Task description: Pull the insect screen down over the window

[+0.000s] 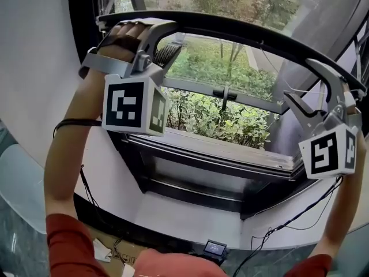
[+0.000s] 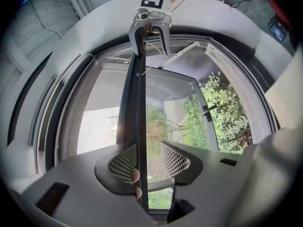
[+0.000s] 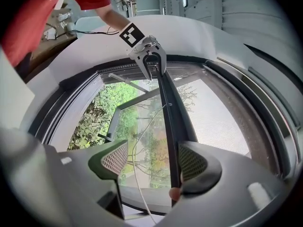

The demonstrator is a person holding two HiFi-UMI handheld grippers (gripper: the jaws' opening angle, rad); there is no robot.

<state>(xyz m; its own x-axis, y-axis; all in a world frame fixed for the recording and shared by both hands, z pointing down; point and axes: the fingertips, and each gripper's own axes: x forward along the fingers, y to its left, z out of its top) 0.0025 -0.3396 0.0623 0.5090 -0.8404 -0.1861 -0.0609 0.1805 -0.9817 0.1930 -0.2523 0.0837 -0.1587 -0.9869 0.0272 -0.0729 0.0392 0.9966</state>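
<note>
The window [image 1: 199, 154] stands mostly uncovered: the insect screen [image 2: 99, 126] veils only its upper part, ending at the dark pull bar [image 1: 242, 32] that runs from left to right in front of you. You look to be partway through the pull. Your left claw [image 2: 144, 160] is spread, with the bar against one pad. Your right claw [image 3: 147, 162] gapes wide, the bar leaning on one pad, and pinches nothing. Next, I judge, you need to bring both ends down evenly towards the near sill [image 1: 190, 209].

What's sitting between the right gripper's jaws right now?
The screen's dark pull bar, close beside one pad, plus a thin white cord in the open gap; the right gripper view shows it.
</note>
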